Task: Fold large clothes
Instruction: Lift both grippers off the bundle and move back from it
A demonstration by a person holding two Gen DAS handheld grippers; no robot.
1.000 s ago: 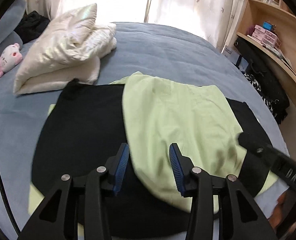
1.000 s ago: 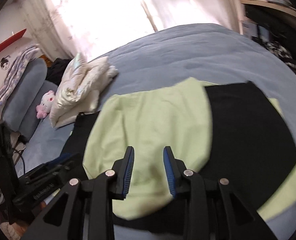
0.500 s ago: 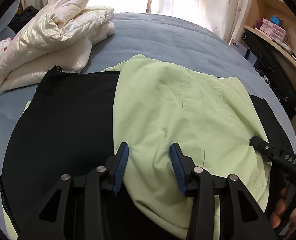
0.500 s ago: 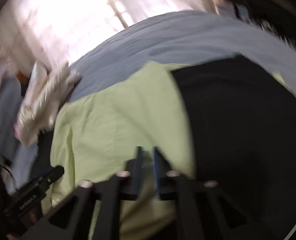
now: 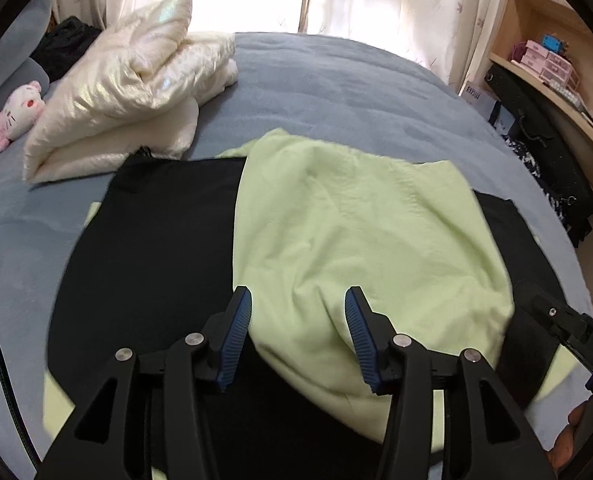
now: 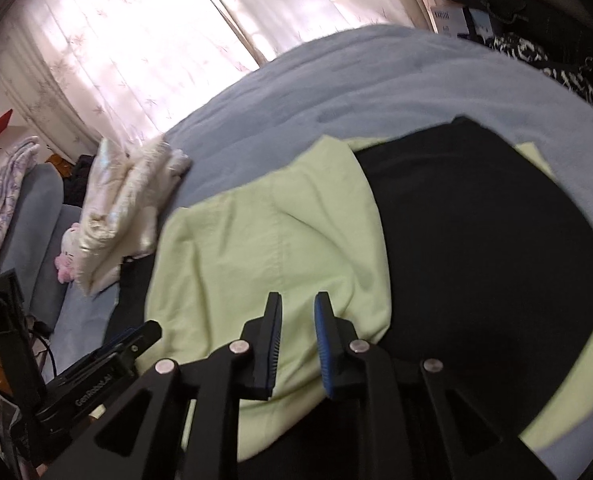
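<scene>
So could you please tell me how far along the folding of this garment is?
Done: a green panel lies folded over the black garment on the bed. In hand: nothing; the left gripper and right gripper, jaws just reopening, hover open above it. Left: the remaining folds.

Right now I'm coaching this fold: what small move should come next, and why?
Probably lower the left claw onto the near edge of the green flap and close. Its jaws stand open above the flap, gripping nothing, and the flap lies rumpled across the black garment.
</scene>
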